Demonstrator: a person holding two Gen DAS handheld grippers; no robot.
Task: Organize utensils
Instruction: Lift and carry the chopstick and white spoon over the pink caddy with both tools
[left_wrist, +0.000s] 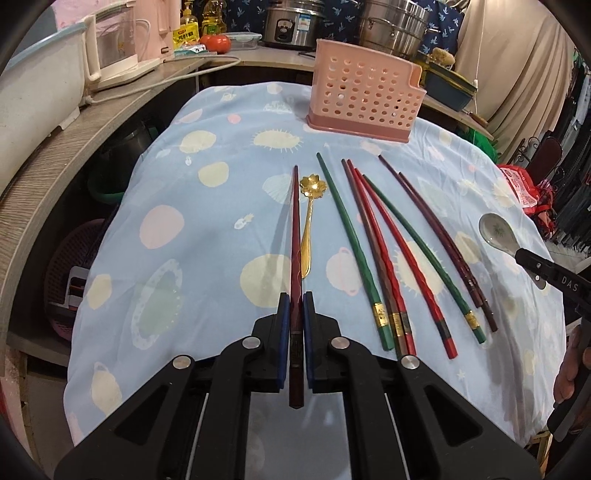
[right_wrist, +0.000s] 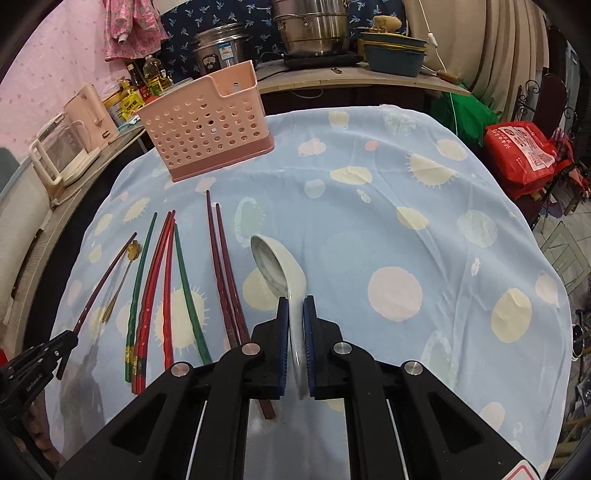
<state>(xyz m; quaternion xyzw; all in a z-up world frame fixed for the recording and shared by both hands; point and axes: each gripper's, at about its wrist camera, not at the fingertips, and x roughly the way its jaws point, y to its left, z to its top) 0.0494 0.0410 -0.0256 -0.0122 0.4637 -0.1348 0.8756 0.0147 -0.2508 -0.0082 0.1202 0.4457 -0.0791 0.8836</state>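
My left gripper (left_wrist: 295, 306) is shut on a dark maroon chopstick (left_wrist: 295, 221), which points away over the blue cloth (left_wrist: 207, 229). Beside it lies a gold flower spoon (left_wrist: 308, 229). To its right, several green, red and maroon chopsticks (left_wrist: 373, 251) lie fanned out. My right gripper (right_wrist: 295, 306) is shut on the handle of a white ceramic spoon (right_wrist: 271, 264), bowl forward and raised off the cloth. The left wrist view shows that spoon (left_wrist: 495, 229) at the far right. A pink perforated utensil holder (left_wrist: 362, 92) (right_wrist: 207, 125) stands at the far edge of the cloth.
A wooden counter (left_wrist: 48, 173) curves round the left and back with a kettle (left_wrist: 110, 44), bottles, a rice cooker (left_wrist: 291, 22) and steel pots (right_wrist: 314, 33). A red bag (right_wrist: 521, 155) sits off the right edge. The cloth's right half (right_wrist: 424, 229) carries no utensils.
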